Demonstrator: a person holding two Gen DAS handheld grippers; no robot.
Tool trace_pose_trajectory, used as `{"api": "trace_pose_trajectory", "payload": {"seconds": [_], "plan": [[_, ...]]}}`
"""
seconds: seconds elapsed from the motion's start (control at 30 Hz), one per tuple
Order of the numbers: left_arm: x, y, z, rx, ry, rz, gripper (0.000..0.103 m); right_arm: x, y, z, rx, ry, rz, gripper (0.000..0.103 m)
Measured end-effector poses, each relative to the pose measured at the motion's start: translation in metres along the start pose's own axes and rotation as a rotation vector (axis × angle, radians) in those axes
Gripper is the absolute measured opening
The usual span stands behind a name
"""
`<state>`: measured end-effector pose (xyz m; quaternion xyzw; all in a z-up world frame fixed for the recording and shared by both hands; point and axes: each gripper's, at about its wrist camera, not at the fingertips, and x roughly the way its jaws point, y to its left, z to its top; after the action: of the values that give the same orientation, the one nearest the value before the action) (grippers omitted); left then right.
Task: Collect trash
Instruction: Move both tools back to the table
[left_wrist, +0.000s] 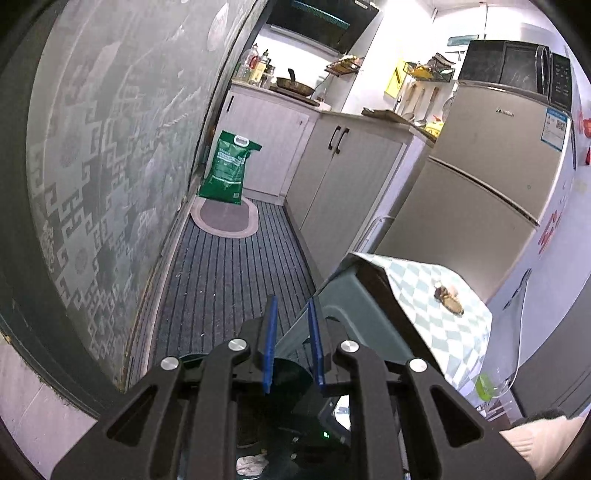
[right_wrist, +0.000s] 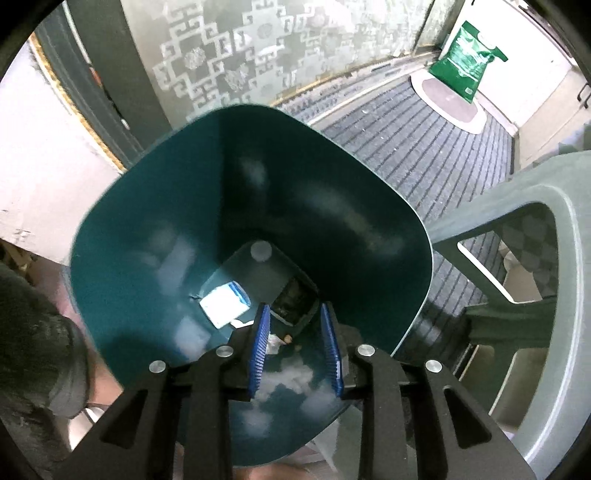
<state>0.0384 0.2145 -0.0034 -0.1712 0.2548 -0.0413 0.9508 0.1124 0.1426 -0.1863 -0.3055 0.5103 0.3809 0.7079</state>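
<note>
While the right gripper (right_wrist: 295, 347) hangs fingers apart, the glossy teal bin (right_wrist: 155, 236) holds a white wrapper (right_wrist: 225, 301).

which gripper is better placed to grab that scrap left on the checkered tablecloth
Left, probably. The left gripper faces the scrap on the checkered tablecloth, ahead to its right. The right gripper points down into the teal bin.

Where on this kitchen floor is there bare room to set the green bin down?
The striped mat lies bare between the patterned glass door and the cabinets. Farther back, the green sack stands at the oval rug. Nearer, the chair crowds the mat's edge beside the bin.
</note>
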Motion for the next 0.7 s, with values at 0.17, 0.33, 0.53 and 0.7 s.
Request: {"api": "trace_pose_trajectory", "payload": {"seconds": [0.17, 0.33, 0.53, 0.7], "plan": [[-0.003, -0.007, 0.006, 0.006, -0.027, 0.003, 0.017, -0.026, 0.005, 0.003, -0.006, -0.065, 0.039, 0.029], [-0.004, -0.013, 0.011, 0.009, -0.054, 0.01, 0.017, -0.064, 0.002, 0.005, -0.003, -0.15, 0.059, 0.029], [-0.003, -0.019, 0.019, -0.003, -0.076, 0.013, 0.018, -0.106, -0.003, 0.005, 0.002, -0.248, 0.057, 0.029], [0.001, -0.027, 0.023, -0.002, -0.081, 0.007, 0.019, -0.139, -0.023, -0.002, 0.028, -0.323, 0.042, 0.028]]}}
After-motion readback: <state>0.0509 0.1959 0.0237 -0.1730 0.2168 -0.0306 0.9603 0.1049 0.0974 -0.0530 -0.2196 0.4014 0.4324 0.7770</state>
